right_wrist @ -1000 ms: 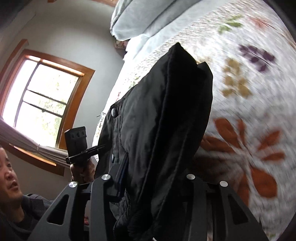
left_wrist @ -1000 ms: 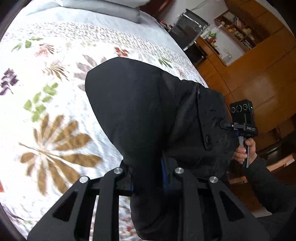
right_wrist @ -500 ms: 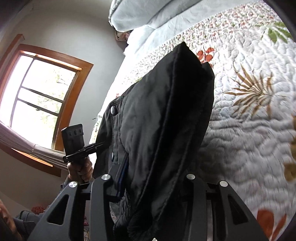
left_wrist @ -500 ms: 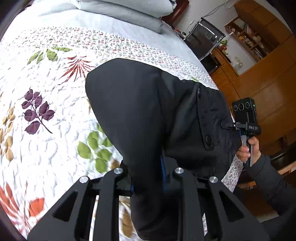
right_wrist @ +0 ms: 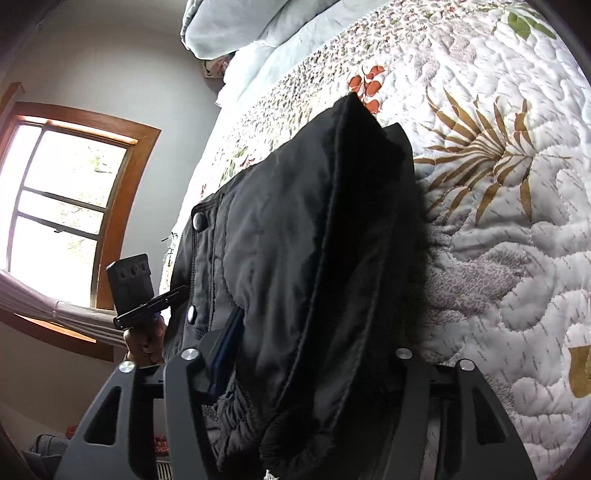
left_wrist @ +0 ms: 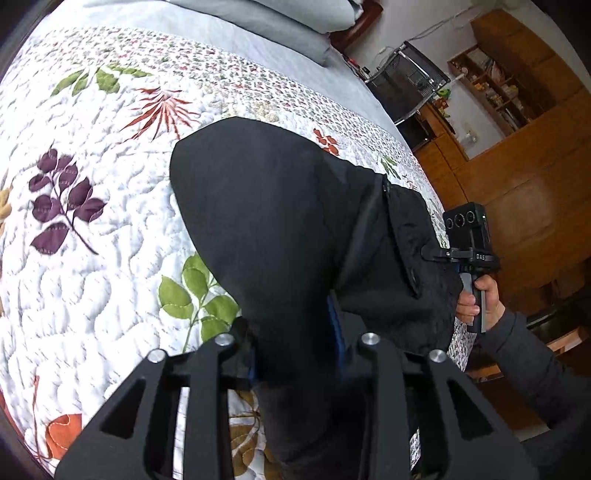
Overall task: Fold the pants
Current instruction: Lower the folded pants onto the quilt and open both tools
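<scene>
The black pants [left_wrist: 280, 221] hang folded between my two grippers above the leaf-patterned quilt [left_wrist: 92, 221]. My left gripper [left_wrist: 295, 354] is shut on one end of the waistband; the cloth covers its fingertips. My right gripper [right_wrist: 299, 369] is shut on the other end, with thick folds of the pants [right_wrist: 314, 240] bulging between the jaws. Snap buttons [right_wrist: 199, 221] show on the waistband. Each gripper also shows in the other's view, the right gripper [left_wrist: 467, 251] at the far edge of the pants and the left gripper [right_wrist: 147, 299] by the window.
The quilt [right_wrist: 498, 221] covers the bed, with grey pillows [left_wrist: 277, 22] at its head. A wooden cabinet [left_wrist: 517, 166] and a black heater [left_wrist: 406, 85] stand beyond the bed's right side. A window [right_wrist: 66, 206] is on the other side.
Both grippers have carried the pants farther across the bed toward the pillows; the quilt pattern slid beneath them. Both grips are unchanged.
</scene>
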{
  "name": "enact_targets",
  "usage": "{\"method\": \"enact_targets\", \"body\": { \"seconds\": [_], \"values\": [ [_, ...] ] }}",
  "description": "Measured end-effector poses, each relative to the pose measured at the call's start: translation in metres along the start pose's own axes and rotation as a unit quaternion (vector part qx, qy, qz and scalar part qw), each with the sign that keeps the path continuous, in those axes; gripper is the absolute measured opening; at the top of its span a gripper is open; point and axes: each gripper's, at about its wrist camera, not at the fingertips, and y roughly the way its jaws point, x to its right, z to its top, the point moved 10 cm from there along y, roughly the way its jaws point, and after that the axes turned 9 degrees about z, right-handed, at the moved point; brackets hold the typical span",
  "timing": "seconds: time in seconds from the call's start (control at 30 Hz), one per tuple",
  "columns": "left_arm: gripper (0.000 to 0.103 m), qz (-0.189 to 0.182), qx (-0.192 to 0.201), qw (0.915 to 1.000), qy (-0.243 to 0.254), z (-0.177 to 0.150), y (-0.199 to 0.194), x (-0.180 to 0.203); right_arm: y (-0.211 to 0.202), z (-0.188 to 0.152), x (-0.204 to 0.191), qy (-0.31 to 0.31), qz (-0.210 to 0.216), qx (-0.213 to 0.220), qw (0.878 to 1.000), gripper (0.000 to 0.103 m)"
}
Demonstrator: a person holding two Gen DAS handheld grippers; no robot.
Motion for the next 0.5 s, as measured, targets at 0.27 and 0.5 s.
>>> {"method": "enact_targets", "body": {
  "seconds": [0.27,0.5],
  "values": [
    [0.065,0.034,0.062,0.9975,-0.010,-0.006,-0.042,-0.005,-0.045,0.002,0.005,-0.009,-0.042,0.039,0.998,0.066],
    [0.076,0.059,0.088,0.9943,-0.002,-0.033,-0.072,0.011,-0.094,-0.023,-0.052,-0.061,-0.004,0.098,0.993,0.068]
  ]
}}
